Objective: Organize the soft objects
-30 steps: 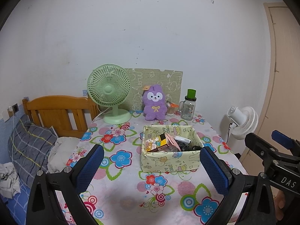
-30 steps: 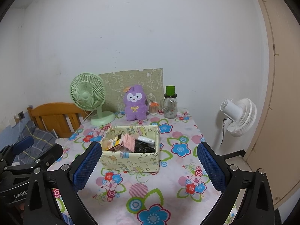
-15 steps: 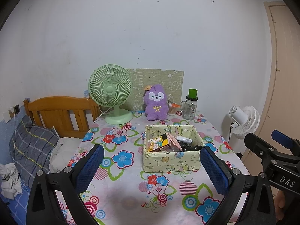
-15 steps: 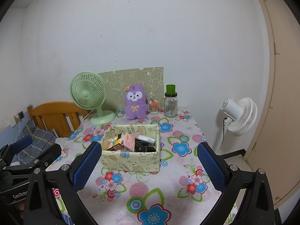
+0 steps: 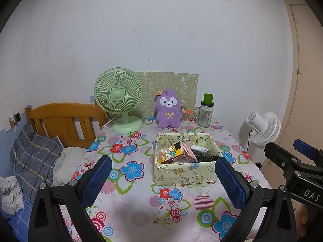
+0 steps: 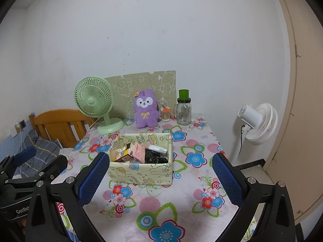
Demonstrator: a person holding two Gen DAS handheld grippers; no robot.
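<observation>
- Floral cloth, all big blue, red and pink blooms, covers the table (image 5: 133, 197), which sits right against a white wall.
- wooden bed headboard (image 5: 62, 119) just off the table's left side, with a grey plaid pillow (image 5: 34, 157) below it.
- white floor fan (image 6: 258, 123) standing past the table's right edge, next to a beige door.
- green patterned board (image 5: 171, 88) propped against the wall at the back of the table.
- mint green desk fan (image 5: 119, 96) in front of that board, back left.
- pale yellow fabric box (image 5: 185, 159) mid-table, already stuffed with small packets, a white tube and some black bits.
- purple plush bunny (image 5: 167, 109), the soft one here, sitting upright at the back between the desk fan and the jar, well behind the box, nothing touching it.
- glass jar with a green lid (image 5: 205, 111) just right of the plush, a small cup of sticks tucked between them.
- left gripper (image 5: 161, 183) spread wide, blue pads empty, hovering over the near table edge.
- right gripper (image 6: 159, 181) same deal, jaws wide apart and holding nothing, with the box between its pads in its own view.
</observation>
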